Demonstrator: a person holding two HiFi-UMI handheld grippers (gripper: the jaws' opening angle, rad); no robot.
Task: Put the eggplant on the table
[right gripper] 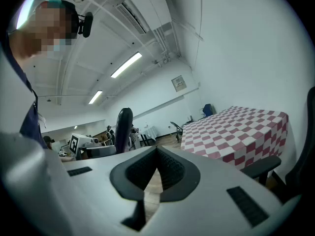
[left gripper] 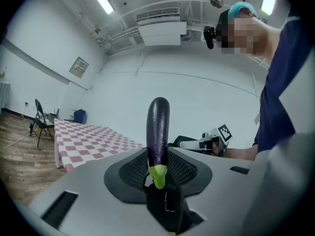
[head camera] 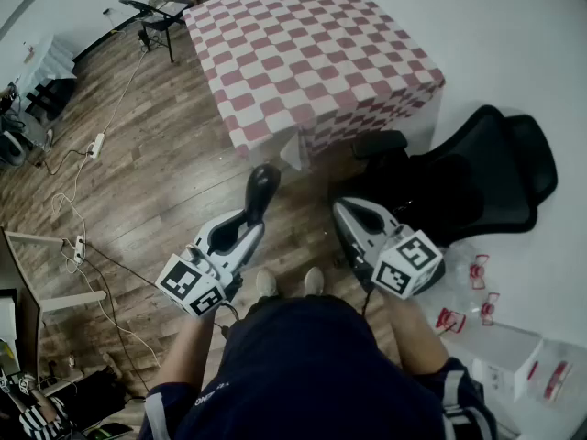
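Short of the pink-checked worktop, left hand-held gripper clamps long dark-purple eggplant; right hand-held gripper closed, empty.

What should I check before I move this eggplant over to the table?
1. Grip on the eggplant: ok. The left claw is shut on its stem end, and it stands upright.
2. Landing spot: ok. Nothing shows on the table with its checked cloth.
3. Eggplant over the table: not ok. It is short of the near corner, above the wooden floor.
4. Right claw: ok. It is shut, with nothing in it.
5. Room beside the black chair: cannot tell. It sits close to the right claw.
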